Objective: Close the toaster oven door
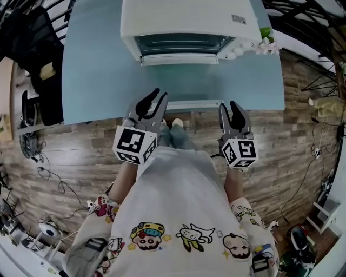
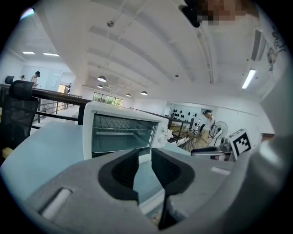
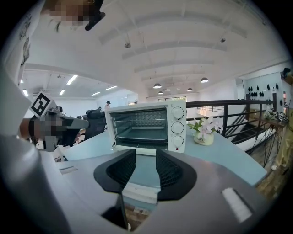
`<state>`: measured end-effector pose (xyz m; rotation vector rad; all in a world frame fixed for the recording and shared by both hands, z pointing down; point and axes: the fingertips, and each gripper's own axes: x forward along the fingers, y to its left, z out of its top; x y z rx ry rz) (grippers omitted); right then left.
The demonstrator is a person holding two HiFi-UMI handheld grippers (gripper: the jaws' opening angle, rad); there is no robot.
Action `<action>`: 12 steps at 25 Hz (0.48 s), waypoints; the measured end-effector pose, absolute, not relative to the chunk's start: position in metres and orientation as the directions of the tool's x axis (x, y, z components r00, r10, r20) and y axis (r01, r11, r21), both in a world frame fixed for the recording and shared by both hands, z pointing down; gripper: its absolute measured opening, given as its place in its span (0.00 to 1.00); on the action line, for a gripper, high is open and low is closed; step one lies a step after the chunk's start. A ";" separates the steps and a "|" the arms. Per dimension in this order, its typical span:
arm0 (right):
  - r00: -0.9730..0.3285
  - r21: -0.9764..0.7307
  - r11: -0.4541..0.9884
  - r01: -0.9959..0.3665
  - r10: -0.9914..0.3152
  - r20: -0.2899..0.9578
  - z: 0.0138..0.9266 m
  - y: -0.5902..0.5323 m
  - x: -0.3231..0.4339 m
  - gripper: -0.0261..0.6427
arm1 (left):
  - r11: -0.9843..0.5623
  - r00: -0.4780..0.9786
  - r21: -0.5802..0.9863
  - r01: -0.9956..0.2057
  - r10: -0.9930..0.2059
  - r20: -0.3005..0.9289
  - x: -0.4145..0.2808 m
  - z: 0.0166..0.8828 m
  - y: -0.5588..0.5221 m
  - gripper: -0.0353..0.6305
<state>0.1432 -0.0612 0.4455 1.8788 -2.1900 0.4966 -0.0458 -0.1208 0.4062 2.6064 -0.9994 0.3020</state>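
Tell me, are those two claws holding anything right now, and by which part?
Nothing is held: the left gripper and right gripper are both open and empty, short of the toaster oven.

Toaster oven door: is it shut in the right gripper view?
No, the toaster oven door lies folded down in front of the toaster oven, leaving its inside exposed.
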 end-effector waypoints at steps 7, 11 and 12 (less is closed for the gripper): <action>-0.150 -0.139 0.099 -0.985 -0.890 0.432 0.472 -0.051 0.150 0.25 | -0.725 0.758 0.244 -0.644 -0.564 0.327 -0.028 0.419 -0.114 0.17; -0.157 -0.165 0.090 -0.982 -0.873 0.462 0.493 -0.045 0.148 0.25 | -0.730 0.764 0.250 -0.636 -0.548 0.341 -0.022 0.429 -0.110 0.17; -0.159 -0.169 0.088 -0.982 -0.868 0.470 0.497 -0.044 0.148 0.25 | -0.732 0.765 0.251 -0.634 -0.544 0.344 -0.020 0.431 -0.109 0.17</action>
